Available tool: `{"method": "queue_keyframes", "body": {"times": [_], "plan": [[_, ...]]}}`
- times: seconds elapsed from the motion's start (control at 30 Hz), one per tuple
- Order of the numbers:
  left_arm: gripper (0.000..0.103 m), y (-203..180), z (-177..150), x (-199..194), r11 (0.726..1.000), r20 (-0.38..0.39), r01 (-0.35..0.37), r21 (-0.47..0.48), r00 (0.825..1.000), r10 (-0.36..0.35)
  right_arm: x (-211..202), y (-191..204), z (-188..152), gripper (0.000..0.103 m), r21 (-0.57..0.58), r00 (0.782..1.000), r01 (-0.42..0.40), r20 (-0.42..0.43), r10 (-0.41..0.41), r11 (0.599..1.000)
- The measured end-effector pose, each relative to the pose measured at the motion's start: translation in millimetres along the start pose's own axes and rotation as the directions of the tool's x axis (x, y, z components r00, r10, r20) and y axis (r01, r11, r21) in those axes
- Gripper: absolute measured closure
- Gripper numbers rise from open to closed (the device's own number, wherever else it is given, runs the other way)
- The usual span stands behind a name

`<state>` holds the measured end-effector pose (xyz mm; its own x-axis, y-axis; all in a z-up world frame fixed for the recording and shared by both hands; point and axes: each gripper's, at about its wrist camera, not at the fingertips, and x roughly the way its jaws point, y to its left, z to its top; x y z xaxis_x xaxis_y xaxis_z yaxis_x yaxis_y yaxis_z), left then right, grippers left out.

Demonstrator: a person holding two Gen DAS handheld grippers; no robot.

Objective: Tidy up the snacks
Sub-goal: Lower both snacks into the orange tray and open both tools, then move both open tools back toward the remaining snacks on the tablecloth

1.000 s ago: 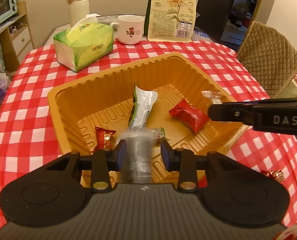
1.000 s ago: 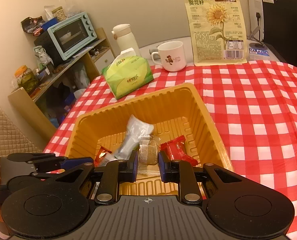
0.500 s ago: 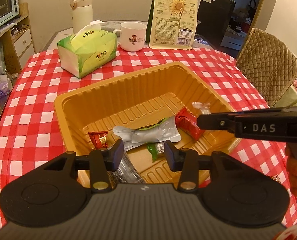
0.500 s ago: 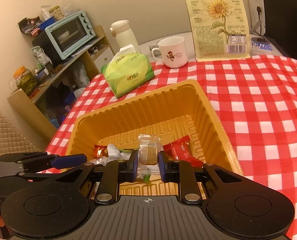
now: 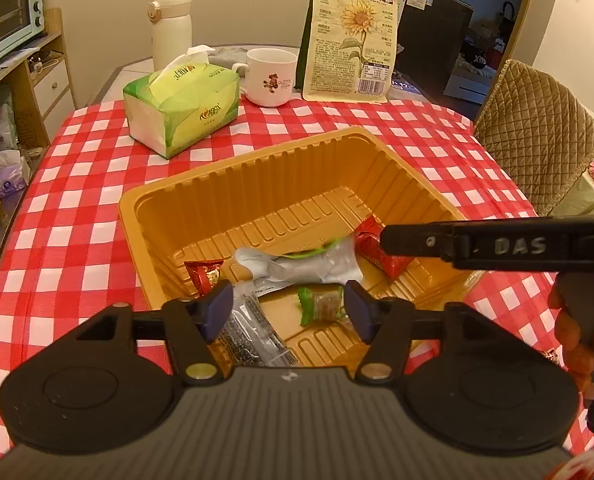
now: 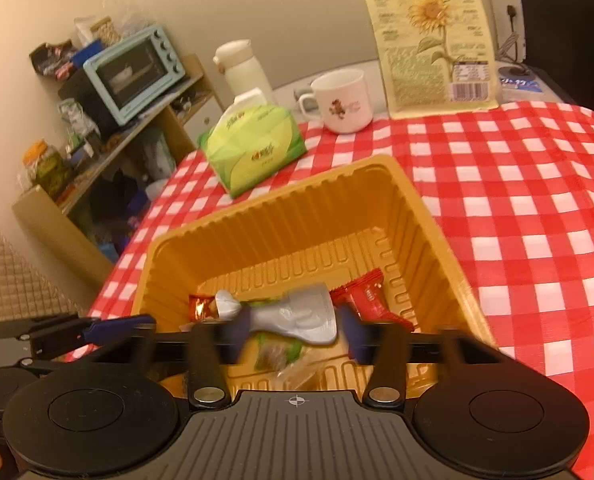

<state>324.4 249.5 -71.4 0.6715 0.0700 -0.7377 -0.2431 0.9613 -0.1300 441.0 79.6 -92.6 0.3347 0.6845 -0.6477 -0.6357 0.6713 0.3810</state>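
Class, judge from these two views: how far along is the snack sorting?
Done: several snacks lie in the tray, among them a silver pouch and a red packet. In hand: nothing; the left claw and right claw are opening empty above them. Left: one wrapper, half hidden, seems to lie outside.

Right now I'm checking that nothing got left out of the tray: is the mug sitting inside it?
No, the mug stands on the checked tablecloth behind the orange tray, beside the tissue pack.

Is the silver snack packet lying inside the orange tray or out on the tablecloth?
Inside: the silver packet lies flat on the orange tray floor.
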Motion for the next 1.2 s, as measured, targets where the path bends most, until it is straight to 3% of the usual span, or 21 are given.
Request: {"method": "queue_keyframes", "body": {"times": [0.33, 0.77, 1.2], "plan": [[0.022, -7.0, 0.8, -14.6, 1.0, 0.021, -0.027, -0.01, 0.999, 0.027, -21.1, -9.7, -1.3, 0.021, 0.05, 0.999, 0.023, 0.031, -0.024, 0.998], [0.011, -32.7, -15.3, -64.0, 0.997, 0.101, -0.076, -0.026, 0.992, 0.078, -79.0, -12.4, -18.1, 0.016, 0.069, 0.996, 0.007, 0.087, -0.013, 0.998], [0.007, -93.4, -73.2, -121.0, 0.998, 0.122, -0.04, 0.042, 0.992, 0.035, -158.0, -34.9, -81.3, 0.015, 0.059, 0.995, 0.032, 0.093, -0.037, 0.998]]}}
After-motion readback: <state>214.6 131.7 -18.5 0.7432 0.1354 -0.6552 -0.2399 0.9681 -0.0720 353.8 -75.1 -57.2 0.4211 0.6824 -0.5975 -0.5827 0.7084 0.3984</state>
